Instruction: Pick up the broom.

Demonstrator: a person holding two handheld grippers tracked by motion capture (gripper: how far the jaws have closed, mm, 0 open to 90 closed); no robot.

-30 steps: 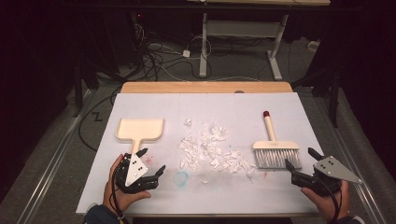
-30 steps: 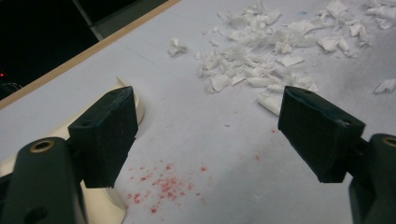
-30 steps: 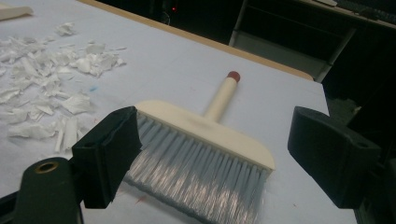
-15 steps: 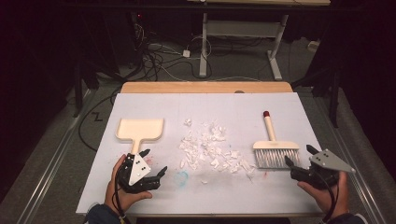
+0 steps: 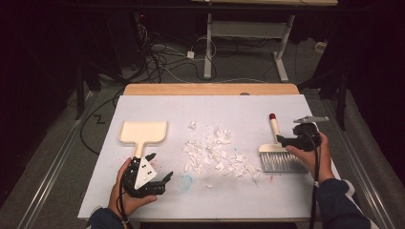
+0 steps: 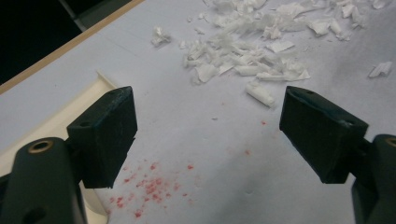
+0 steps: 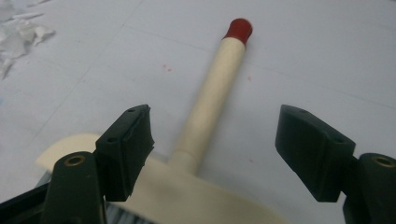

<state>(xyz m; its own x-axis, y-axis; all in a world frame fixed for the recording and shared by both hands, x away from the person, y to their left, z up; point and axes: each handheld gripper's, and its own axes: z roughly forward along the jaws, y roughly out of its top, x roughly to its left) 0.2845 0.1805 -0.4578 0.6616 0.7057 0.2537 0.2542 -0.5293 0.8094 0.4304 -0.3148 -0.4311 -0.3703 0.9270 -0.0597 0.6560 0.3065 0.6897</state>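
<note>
- White paper sheeting covers the wooden table (image 5: 143, 200); it is the largest thing in the scene, and everything else lies on it.
- Taken as the landmark, the heap of torn white paper scraps (image 5: 215, 150) sits at the sheet's middle, loosely scattered and apparently unswept.
- The cream plastic dustpan (image 5: 142, 133) lies flat to the left of the scraps, well apart from them, its handle pointing toward the person.
- The cream-handled hand brush with a red tip and grey bristles (image 5: 279, 155) lies to the right of the scraps, bristles toward the person, just beside the heap's right edge.
- The right gripper (image 5: 286, 141) hovers over the brush on the side away from the scraps. In the right gripper view its jaws stand apart on either side of the brush handle (image 7: 210, 98), where it joins the head. They have just been closing, yet the pads do not appear to press on the handle.
- The left gripper (image 5: 160, 171) rests near the dustpan's handle, to the lower left of the scraps. Its jaws are wide apart with nothing between them, and the left gripper view shows bare sheet flecked with red specks (image 6: 149, 186).
- Judged from this, the sweeping has barely begun. The brush is about to be grasped, the dustpan is untouched, and the whole heap remains to be gathered.
</note>
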